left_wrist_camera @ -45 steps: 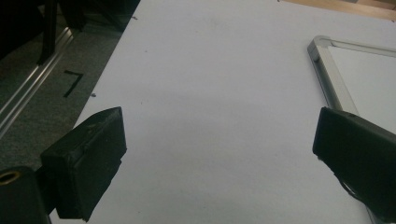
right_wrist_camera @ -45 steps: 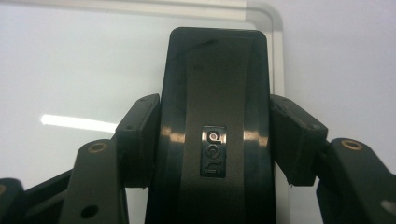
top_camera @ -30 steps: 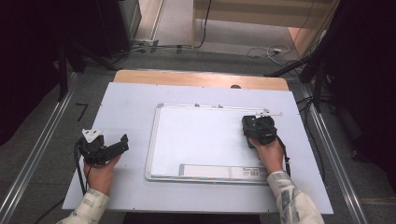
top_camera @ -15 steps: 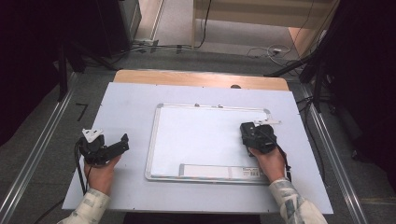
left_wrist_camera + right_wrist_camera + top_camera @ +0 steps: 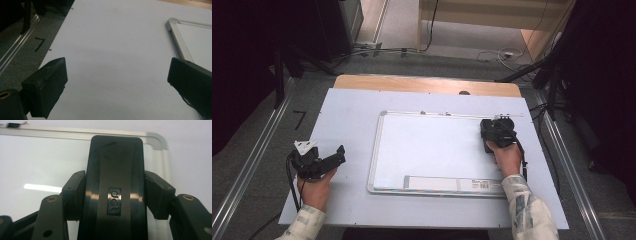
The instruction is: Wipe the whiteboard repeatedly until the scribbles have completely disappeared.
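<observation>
A white dry-erase board [image 5: 432, 150] with a silver frame lies flat on the pale table sheet [image 5: 347, 115]. My right gripper [image 5: 497, 131] hovers low over the board's far right corner, shut on a black eraser. In the right gripper view the eraser [image 5: 115, 170] stands between both pads [image 5: 75, 195], with the board's rounded corner [image 5: 157, 140] just beyond it. My right gripper [image 5: 115, 197] clamps it from both sides. My left gripper [image 5: 329, 159] rests left of the board and points right. In the left gripper view its jaws stand wide apart [image 5: 117, 75] over bare sheet.
A printed label strip [image 5: 447, 184] runs along the board's near edge. A wooden table edge [image 5: 427, 85] shows behind the sheet. Metal rails [image 5: 257, 165] flank the table on both sides. Cables [image 5: 492, 55] lie on the floor beyond, and black tape [image 5: 299, 120] marks the left.
The right gripper with the eraser slid a little toward the person, then back away toward the board's far right corner. The left gripper stayed put.
</observation>
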Demonstrator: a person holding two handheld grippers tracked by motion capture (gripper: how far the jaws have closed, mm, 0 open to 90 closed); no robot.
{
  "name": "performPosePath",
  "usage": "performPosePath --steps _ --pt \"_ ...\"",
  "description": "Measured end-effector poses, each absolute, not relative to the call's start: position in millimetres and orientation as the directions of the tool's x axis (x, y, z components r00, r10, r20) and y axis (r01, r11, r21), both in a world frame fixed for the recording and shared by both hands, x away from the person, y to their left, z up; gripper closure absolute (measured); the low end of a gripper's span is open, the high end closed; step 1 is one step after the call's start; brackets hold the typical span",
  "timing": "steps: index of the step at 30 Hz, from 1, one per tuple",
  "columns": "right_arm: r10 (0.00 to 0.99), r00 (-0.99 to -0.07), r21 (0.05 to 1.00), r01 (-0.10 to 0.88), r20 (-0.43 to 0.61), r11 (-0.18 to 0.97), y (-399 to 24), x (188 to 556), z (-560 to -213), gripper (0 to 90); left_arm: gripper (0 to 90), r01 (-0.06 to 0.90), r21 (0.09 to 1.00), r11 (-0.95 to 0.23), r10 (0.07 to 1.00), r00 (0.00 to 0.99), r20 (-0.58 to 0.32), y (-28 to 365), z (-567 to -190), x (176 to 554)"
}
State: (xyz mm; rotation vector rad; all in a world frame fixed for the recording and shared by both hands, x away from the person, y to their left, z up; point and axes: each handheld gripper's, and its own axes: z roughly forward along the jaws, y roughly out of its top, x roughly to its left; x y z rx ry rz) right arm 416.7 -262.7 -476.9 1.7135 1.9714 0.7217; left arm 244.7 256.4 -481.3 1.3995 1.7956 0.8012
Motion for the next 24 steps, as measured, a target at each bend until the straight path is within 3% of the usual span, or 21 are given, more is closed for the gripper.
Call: performPosePath --steps 3,8,13,18,24 --pt "0.991 -0.134 0.626 0.773 0.003 0.103 -260 416 -476 37.2 3.3 0.529 0.819 0.221 0.974 -0.162 -0.158 257 -481 243" --pt "0.981 -0.191 0.613 0.78 0.043 0.125 -256 415 -476 37.0 3.3 0.534 0.816 0.221 0.974 -0.164 -0.156 255 -482 245" --pt "0.992 -0.116 0.606 0.793 0.05 0.062 -275 418 -475 36.9 3.3 0.531 0.82 0.214 0.976 -0.157 -0.153 255 -481 244" --pt "0.981 -0.19 0.598 0.791 0.039 0.129 -256 412 -475 36.8 3.3 0.536 0.817 0.214 0.976 -0.155 -0.154 253 -481 248" --pt "0.993 -0.11 0.594 0.802 0.042 0.064 -277 415 -475 36.7 3.3 0.534 0.819 0.209 0.977 -0.147 -0.154 252 -481 248"
